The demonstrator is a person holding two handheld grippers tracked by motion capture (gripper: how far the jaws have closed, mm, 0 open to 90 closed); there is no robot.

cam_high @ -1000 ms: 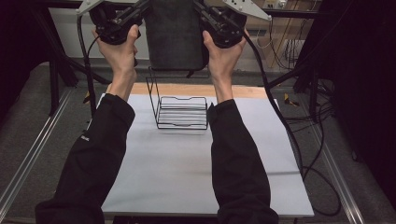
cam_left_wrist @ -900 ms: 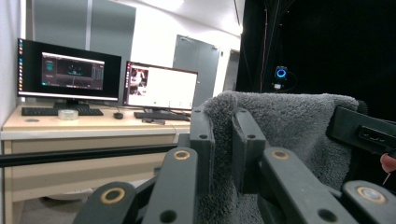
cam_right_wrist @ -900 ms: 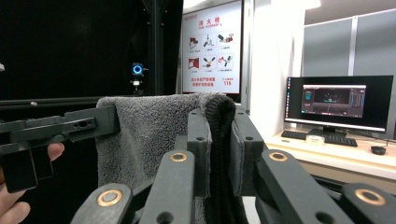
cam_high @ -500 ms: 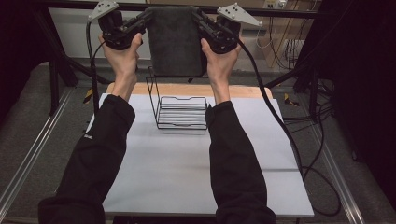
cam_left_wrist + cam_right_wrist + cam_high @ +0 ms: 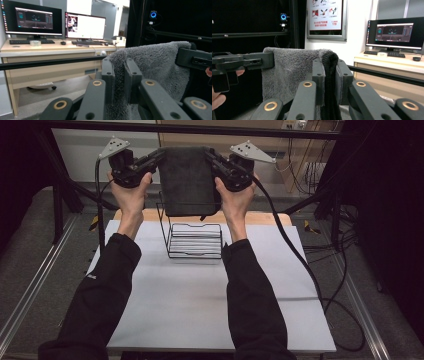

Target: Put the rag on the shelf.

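Observation:
A dark grey towel hangs folded in the air above the far part of the table, stretched between both grippers. My left gripper is shut on its upper left corner, my right gripper on its upper right corner. In the left gripper view the jaws pinch the fluffy towel edge at my left gripper. In the right gripper view my right gripper clamps the folded towel edge. Below the towel a black wire rack stands on the white table; the towel's lower edge hangs over the rack's back.
A wooden board lies along the table's far edge. Black cables trail from the right gripper over the table's right side. A black frame bar crosses above. A desk with monitors stands beyond.
Both hands have come down together with the towel, so it now hangs lower, with its bottom edge close over the wire rack.

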